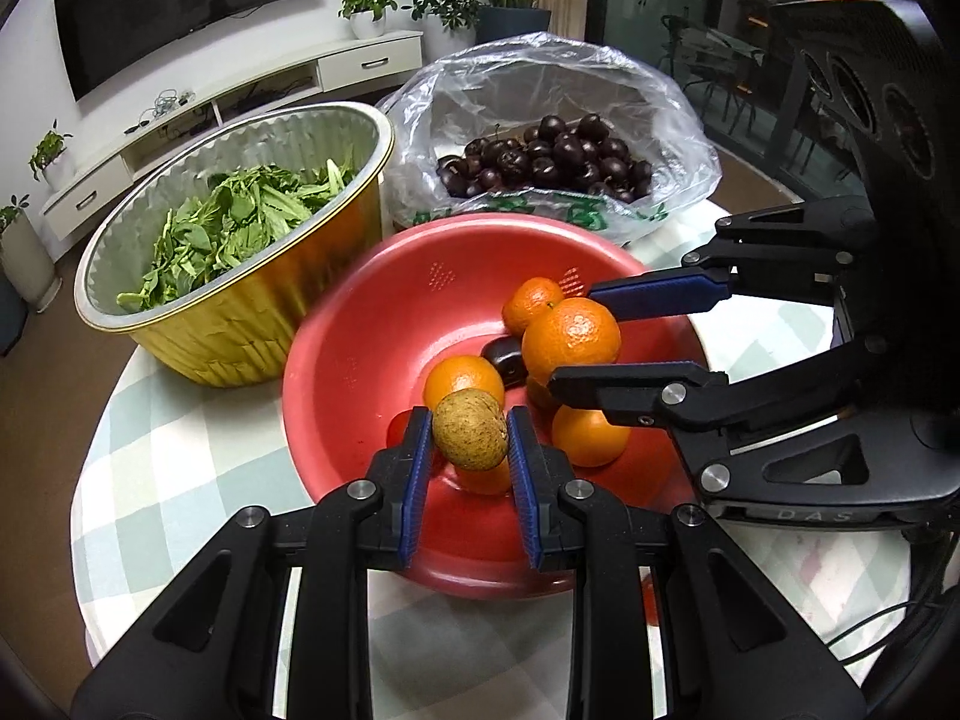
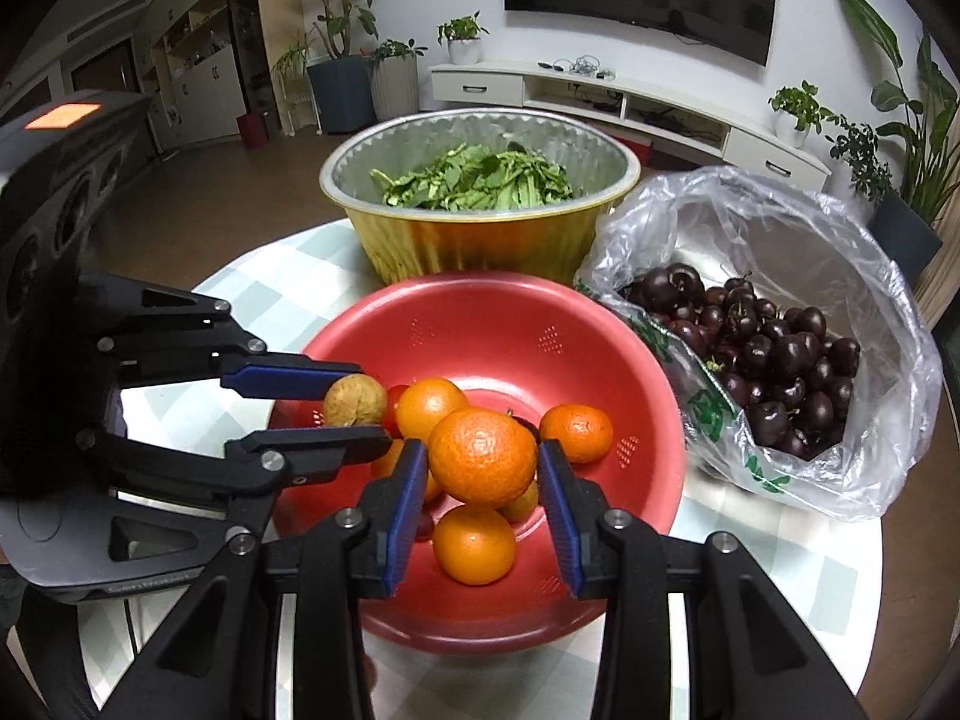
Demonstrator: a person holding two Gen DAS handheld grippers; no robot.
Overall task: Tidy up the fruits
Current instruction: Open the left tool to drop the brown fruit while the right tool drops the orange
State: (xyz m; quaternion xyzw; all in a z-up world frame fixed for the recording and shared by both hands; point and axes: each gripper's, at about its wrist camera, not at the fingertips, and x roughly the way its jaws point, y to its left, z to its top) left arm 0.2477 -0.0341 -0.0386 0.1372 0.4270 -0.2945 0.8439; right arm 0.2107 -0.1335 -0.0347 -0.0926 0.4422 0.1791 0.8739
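Observation:
A red colander bowl (image 1: 360, 372) (image 2: 510, 324) sits mid-table and holds several oranges (image 1: 465, 381) (image 2: 474, 543) and a dark cherry (image 1: 504, 357). My left gripper (image 1: 471, 429) (image 2: 357, 405) is shut on a small tan-brown round fruit (image 1: 471, 429) (image 2: 354, 399), held above the bowl's near side. My right gripper (image 2: 483, 459) (image 1: 570, 336) is shut on a mandarin orange (image 2: 483, 459) (image 1: 570, 339), also over the bowl. The two grippers hang side by side, close together.
A gold foil bowl (image 1: 240, 324) (image 2: 480, 240) of green leaves stands behind the red bowl. A clear plastic bag (image 1: 540, 90) (image 2: 780, 228) of dark cherries (image 1: 546, 159) (image 2: 774, 360) lies beside it. All rest on a round table with a checked cloth (image 1: 156, 438) (image 2: 798, 570).

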